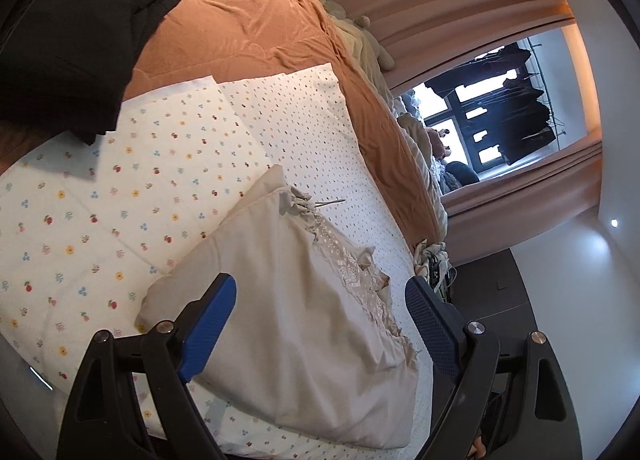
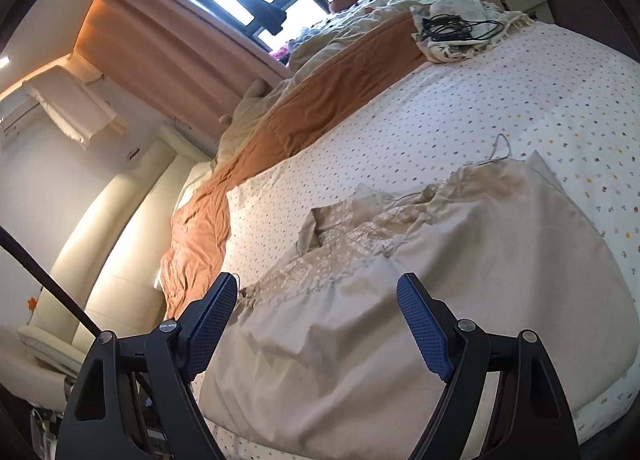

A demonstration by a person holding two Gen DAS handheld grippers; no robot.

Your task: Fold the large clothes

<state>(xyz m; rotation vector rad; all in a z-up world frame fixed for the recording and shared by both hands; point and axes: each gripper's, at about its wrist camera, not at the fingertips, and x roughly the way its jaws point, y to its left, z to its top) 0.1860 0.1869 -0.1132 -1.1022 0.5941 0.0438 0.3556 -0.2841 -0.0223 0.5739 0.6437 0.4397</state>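
The garment (image 1: 288, 324) is plain beige with a paler lace band. Under it, the white sheet (image 1: 100, 200) carries small coloured flowers and dots. At twelve o'clock lies a rust-orange blanket (image 1: 248, 16); at ten, black cloth (image 1: 76, 20). Gripper pads (image 1: 210, 324) are blue.

And here is the garment (image 1: 288, 324), a large beige piece, dress-like, lying folded on the floral-print sheet. Plain smooth cotton covers most of it, a broad panel doubled over into a rough slanted oblong with soft wrinkles. Along one long side runs a band of pale lace or eyelet trim, gathered and ruffled, its layers bunching unevenly. At the far end the fabric narrows to a puckered, gathered top, and a thin strap or cord pokes out flat onto the sheet. From the right wrist view the same garment (image 2: 420, 300) spreads wide, lace band crossing its middle, one small flap turned up beside it.
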